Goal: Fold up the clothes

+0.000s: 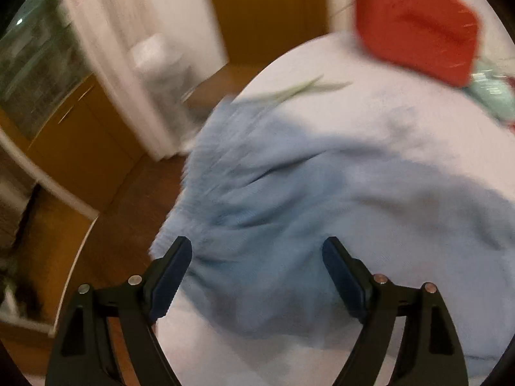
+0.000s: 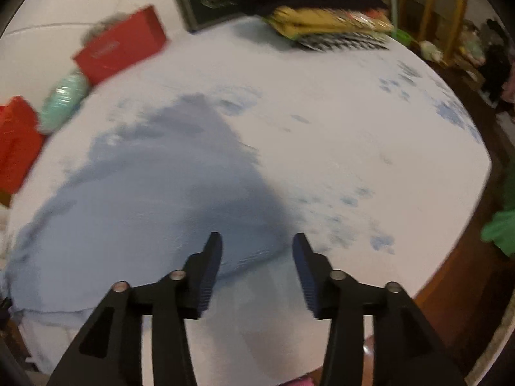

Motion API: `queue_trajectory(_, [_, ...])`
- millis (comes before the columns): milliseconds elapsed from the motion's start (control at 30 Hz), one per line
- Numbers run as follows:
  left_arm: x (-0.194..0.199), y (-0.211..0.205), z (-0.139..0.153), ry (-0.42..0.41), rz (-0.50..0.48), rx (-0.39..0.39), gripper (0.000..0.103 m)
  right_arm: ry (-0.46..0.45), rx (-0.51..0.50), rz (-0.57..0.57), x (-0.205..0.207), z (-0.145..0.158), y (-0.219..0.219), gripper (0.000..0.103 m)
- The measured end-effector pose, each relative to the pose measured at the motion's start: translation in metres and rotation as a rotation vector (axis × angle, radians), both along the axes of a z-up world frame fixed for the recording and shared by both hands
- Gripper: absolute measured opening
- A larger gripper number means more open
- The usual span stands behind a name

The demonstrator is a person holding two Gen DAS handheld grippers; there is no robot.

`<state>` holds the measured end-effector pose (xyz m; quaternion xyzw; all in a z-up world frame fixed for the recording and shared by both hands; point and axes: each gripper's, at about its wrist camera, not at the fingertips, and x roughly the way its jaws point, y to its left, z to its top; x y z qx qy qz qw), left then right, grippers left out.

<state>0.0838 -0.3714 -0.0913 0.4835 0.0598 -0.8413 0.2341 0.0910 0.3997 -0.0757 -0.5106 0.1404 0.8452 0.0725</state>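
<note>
A light blue garment (image 1: 289, 199) lies spread and rumpled on a white-covered table (image 1: 402, 103). My left gripper (image 1: 257, 251) is open, its jaws wide apart just above the garment's near bunched part, holding nothing. In the right wrist view the same blue garment (image 2: 145, 202) lies flat at the left of the table (image 2: 354, 135). My right gripper (image 2: 257, 244) is open and empty, hovering over the garment's right edge. Both views are blurred by motion.
Red boxes (image 2: 119, 45) (image 1: 415, 22) and a mint-green bundle (image 2: 64, 99) sit at the table's far left. A dark book (image 2: 209, 3) and a pile of dark and yellow items (image 2: 328, 16) lie at the far edge. Wooden floor and white curtain (image 1: 128, 64) lie beyond the table's left edge.
</note>
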Motion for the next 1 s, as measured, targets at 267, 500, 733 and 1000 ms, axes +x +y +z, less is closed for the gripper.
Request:
queue_trajectory(267, [-0.004, 0.125, 0.003, -0.026, -0.238, 0.149, 0.084, -0.051, -0.007, 0.193, -0.032, 0.002, -0.037, 0.063])
queue_trajectory(500, [0.011, 0.248, -0.013, -0.075, -0.256, 0.219, 0.079, -0.072, 0.077, 0.524, -0.083, -0.009, -0.051, 0.014])
queue_trajectory(733, [0.025, 0.382, -0.016, -0.080, -0.121, 0.240, 0.079, -0.038, 0.026, 0.922, -0.136, -0.017, -0.028, 0.013])
queue_trajectory(1000, [0.021, 0.474, -0.034, -0.095, -0.107, 0.289, 0.079, -0.058, 0.012, 1.103, -0.168, -0.025, -0.018, 0.013])
